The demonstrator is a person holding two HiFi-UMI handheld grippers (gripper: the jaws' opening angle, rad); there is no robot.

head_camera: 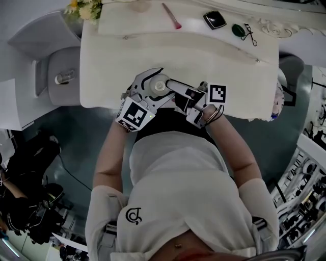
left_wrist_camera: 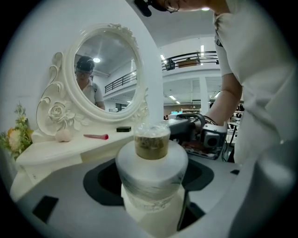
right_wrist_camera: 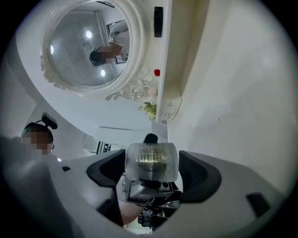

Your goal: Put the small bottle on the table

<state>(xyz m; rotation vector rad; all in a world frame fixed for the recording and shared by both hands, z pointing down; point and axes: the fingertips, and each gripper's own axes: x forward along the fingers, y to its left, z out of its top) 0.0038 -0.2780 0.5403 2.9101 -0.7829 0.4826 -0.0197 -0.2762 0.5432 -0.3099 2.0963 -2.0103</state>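
The small bottle [head_camera: 159, 85] is white, with a clear cap [left_wrist_camera: 151, 139] over a gold neck. It hangs upright over the front edge of the white dressing table [head_camera: 204, 66], clear of the top. My left gripper [head_camera: 153, 87] is shut on its wide body [left_wrist_camera: 151, 181], one jaw on each side. My right gripper [head_camera: 175, 89] comes in from the right, rolled on its side. In the right gripper view the cap [right_wrist_camera: 152, 160] fills the gap between its two pads. The bottle's base is hidden.
On the raised back shelf lie a pink brush [head_camera: 172, 16], a black compact [head_camera: 215, 19] and a dark green case [head_camera: 238, 30]. Flowers [head_camera: 84, 7] stand at its left end. An oval mirror [left_wrist_camera: 104, 69] rises behind. A grey seat [head_camera: 63, 76] stands left of the table.
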